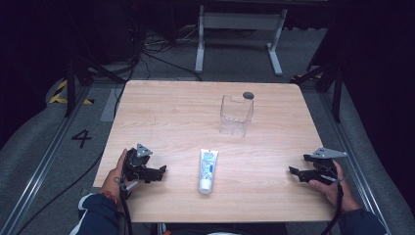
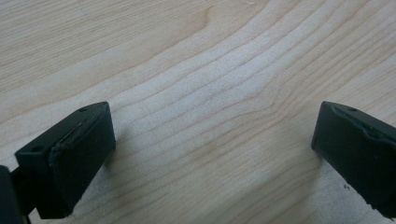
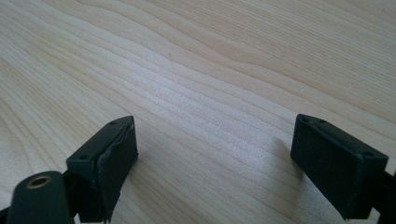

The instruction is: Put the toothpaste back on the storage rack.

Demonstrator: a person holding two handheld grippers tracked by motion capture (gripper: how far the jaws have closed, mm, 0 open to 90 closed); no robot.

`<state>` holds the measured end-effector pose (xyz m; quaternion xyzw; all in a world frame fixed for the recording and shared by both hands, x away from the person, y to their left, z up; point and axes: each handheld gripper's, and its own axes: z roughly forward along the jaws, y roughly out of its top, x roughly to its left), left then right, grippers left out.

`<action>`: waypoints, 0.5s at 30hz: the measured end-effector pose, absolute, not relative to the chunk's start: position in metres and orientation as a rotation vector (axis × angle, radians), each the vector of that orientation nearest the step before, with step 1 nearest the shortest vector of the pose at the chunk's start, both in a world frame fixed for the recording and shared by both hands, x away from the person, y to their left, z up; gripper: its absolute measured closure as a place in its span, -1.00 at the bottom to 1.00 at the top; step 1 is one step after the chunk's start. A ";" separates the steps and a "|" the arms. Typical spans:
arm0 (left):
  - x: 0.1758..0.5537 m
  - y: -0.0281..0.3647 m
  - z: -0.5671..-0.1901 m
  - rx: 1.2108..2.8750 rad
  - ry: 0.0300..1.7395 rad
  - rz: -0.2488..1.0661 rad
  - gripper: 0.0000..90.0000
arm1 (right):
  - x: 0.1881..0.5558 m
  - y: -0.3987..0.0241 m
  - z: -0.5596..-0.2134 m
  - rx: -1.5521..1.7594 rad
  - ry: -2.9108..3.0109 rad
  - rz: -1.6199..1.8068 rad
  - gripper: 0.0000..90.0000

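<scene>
A white tube [image 1: 207,170] with blue-green print lies flat near the front middle of the wooden table [image 1: 171,112], cap toward me. Farther back stands a clear plastic container [image 1: 236,114], upright and seemingly empty. My left gripper [image 1: 160,172] rests low at the front left, jaws pointing right toward the tube, a hand's width away from it. In the left gripper view its jaws stand wide apart, open [image 2: 212,149], with bare wood between them. My right gripper [image 1: 297,169] sits at the front right, pointing left, open [image 3: 212,158] over bare wood as well.
A small dark round object [image 1: 248,95] lies just behind the clear container. Beyond the table are a white frame's legs [image 1: 237,39], cables on the floor and dark stands at both sides. Rails run along the floor beside the table.
</scene>
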<state>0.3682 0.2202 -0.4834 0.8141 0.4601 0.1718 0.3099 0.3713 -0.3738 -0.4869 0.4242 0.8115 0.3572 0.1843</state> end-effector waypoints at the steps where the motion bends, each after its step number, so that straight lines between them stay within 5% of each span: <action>1: 0.369 0.220 -0.484 2.151 1.207 0.449 -1.00 | 0.371 -0.374 -0.487 1.196 2.288 1.007 -0.68; 15: 0.375 0.232 -0.482 2.230 1.080 0.388 -1.00 | 0.373 -0.373 -0.487 1.197 2.288 1.008 -0.68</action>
